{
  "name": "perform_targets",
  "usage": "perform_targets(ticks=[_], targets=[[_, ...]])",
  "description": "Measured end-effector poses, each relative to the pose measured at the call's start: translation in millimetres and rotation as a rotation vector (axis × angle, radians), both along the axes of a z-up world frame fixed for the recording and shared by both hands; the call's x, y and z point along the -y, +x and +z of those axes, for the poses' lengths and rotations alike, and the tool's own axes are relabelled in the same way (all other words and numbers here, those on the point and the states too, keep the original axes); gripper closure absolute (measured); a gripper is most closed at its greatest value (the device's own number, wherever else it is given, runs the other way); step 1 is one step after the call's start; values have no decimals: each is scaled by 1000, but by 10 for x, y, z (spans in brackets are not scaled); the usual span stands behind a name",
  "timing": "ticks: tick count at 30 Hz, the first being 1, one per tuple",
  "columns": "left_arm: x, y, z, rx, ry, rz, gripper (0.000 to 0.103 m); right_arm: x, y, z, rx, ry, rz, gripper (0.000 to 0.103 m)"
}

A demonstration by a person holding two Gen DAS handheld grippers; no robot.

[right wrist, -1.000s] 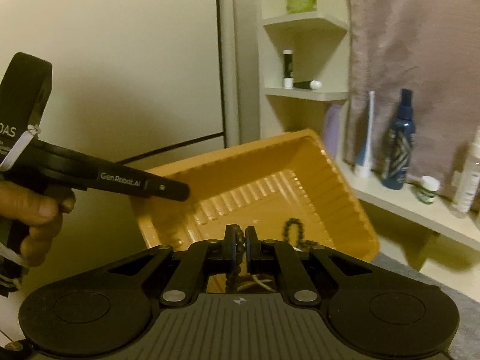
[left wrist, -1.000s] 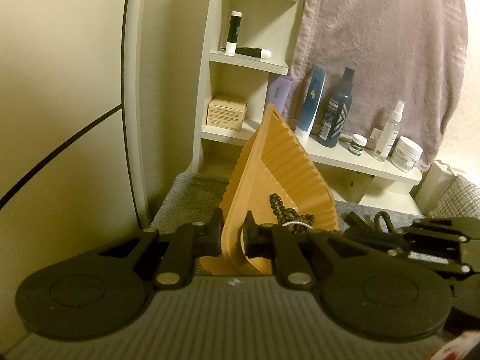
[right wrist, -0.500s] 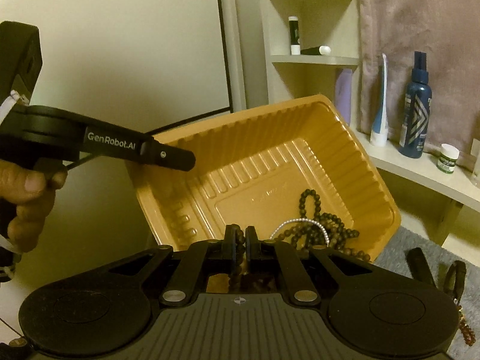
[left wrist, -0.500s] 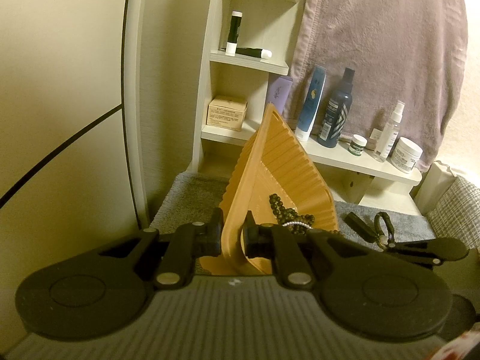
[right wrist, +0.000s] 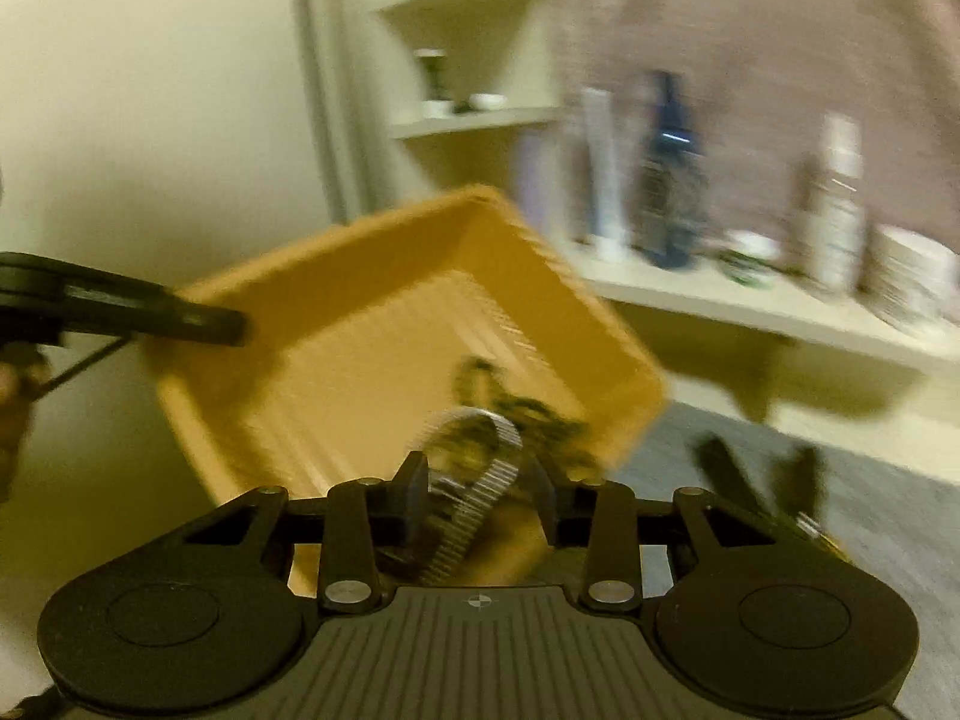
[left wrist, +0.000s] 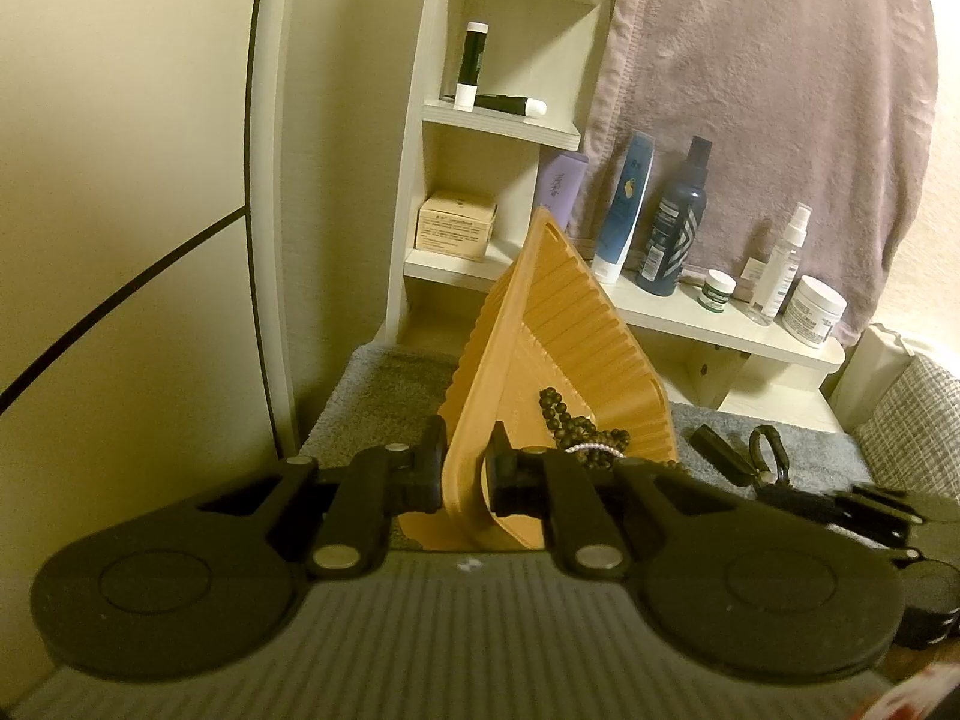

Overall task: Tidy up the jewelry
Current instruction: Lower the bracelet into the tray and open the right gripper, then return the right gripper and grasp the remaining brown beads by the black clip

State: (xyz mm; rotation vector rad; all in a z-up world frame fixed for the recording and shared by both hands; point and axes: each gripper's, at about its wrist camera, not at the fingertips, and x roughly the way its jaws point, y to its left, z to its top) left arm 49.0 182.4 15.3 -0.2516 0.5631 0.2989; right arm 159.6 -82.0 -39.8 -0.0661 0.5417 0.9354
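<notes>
My left gripper (left wrist: pixel 465 468) is shut on the rim of an orange ribbed plastic tray (left wrist: pixel 570 336) and holds it tilted up on edge. Dark bead strands (left wrist: pixel 570 426) and a small pearl strand (left wrist: pixel 594 449) lie in the tray's low corner. In the blurred right wrist view the tray (right wrist: pixel 372 336) shows its inside, with the left gripper's finger (right wrist: pixel 198 321) on its left rim. My right gripper (right wrist: pixel 480 492) is open just in front of the tray. A pale beaded strand (right wrist: pixel 486 480) shows between its fingers and looks loose.
A grey mat (left wrist: pixel 384 390) lies under the tray. More dark pieces (left wrist: pixel 744 456) lie on the mat to the right. A white shelf unit (left wrist: pixel 498 120) and a ledge with bottles and jars (left wrist: pixel 672 222) stand behind. A mauve towel (left wrist: pixel 780 72) hangs above.
My right gripper has opened and let go of the dark bead strand it held. The right view has swung quickly and is blurred. The left gripper and tray have stayed still.
</notes>
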Motion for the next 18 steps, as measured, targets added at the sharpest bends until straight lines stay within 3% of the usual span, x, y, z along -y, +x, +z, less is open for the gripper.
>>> perform_targets(ticks=[9, 18], targets=[[11, 3, -5, 2, 6, -3, 92, 779, 214, -302, -55, -57, -344, 64], [23, 2, -6, 0, 10, -2, 92, 1085, 488, -426, -15, -118, -474, 64]])
